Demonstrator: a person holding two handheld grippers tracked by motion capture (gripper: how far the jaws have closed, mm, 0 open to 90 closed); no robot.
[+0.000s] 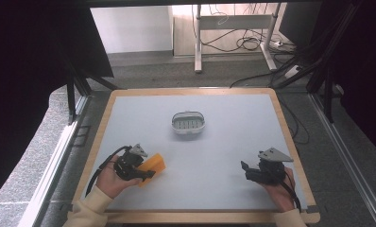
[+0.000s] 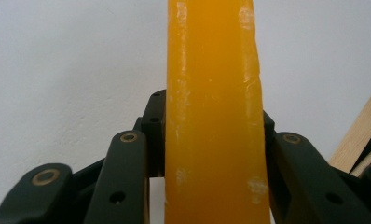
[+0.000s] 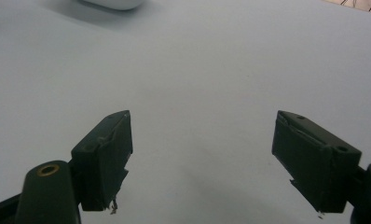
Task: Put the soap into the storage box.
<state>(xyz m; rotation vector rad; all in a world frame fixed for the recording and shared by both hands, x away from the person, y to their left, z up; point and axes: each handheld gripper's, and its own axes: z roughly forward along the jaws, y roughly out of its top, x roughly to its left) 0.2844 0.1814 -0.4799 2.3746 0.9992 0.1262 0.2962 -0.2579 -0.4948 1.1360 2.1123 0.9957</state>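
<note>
1. The left hand-held gripper is near the front left of the worktop, its jaws pinching an orange bar of soap by its two broad faces, with most of the bar sticking out beyond them.
2. The bar looks light, stiff and waxy, so probably slippery; gripping across the flat faces close to the middle seems safest.
3. The right hand-held gripper is near the front right, jaws spread wide and holding nothing, above the bare surface.
4. Farther back, near the centre, sits a white soap dish, well apart from both.
</note>
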